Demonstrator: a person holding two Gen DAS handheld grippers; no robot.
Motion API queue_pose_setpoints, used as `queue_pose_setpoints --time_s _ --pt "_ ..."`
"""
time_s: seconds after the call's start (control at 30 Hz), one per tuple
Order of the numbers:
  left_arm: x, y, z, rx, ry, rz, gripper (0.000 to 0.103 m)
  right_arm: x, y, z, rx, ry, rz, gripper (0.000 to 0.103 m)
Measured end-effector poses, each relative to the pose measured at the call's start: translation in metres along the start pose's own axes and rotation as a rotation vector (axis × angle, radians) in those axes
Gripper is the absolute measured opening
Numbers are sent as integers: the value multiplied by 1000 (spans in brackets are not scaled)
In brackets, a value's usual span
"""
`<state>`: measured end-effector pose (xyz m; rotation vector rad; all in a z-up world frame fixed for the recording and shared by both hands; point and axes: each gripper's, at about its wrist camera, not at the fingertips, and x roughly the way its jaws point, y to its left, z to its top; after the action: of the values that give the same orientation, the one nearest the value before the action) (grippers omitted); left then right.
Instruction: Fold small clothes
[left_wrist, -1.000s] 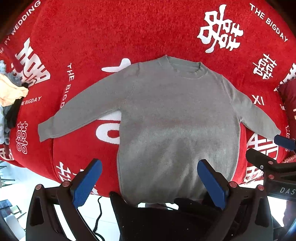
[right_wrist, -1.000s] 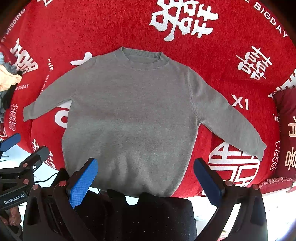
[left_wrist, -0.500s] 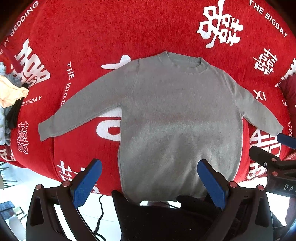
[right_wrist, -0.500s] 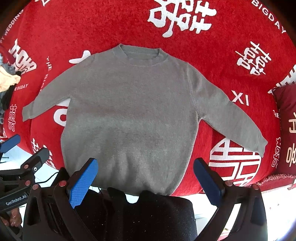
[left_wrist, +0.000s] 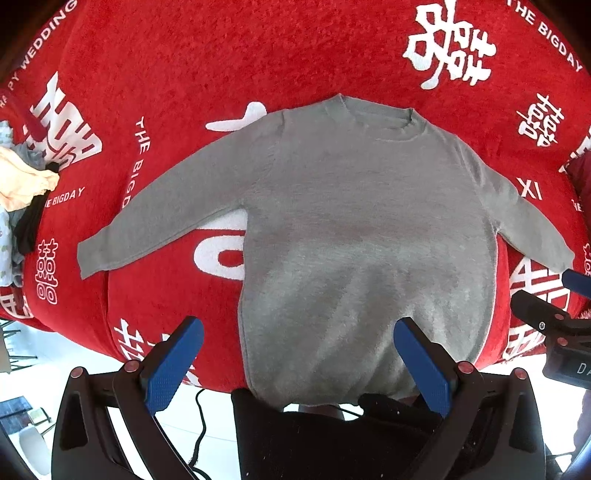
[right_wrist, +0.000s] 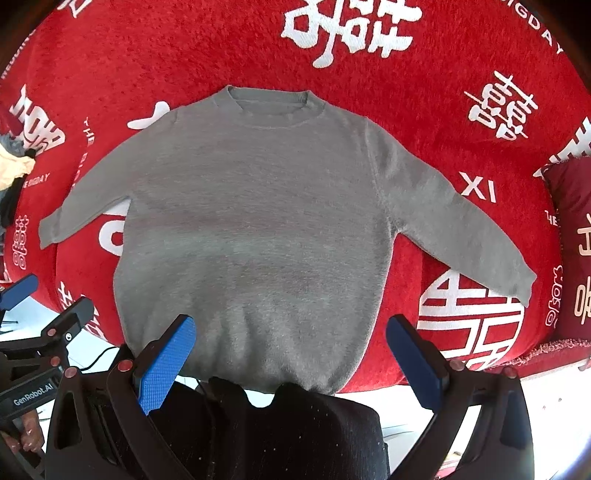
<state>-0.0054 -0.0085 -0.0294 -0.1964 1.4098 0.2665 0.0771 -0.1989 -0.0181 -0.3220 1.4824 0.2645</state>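
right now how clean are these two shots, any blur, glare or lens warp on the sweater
Left wrist view: the grey sweater is sharp, but fisheye warp bows the red blanket and darkens the corners; a soft shadow crosses its lower half. Right wrist view: same bowing, sweater evenly lit, the bright floor near the edge washed out. Neither shows motion blur.

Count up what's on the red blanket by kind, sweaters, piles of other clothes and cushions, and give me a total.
Grey sweater: 1
Pile of other clothes, at the blanket's left edge, pieces too bunched to count: 1
Dark red cushion, at the right edge: 1
Total: 3
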Motion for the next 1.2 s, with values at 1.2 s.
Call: queue_pose_setpoints --time_s 1.2 --pt "130 27 14 -116 96 -10 103 128 13 17 37 21 31 103"
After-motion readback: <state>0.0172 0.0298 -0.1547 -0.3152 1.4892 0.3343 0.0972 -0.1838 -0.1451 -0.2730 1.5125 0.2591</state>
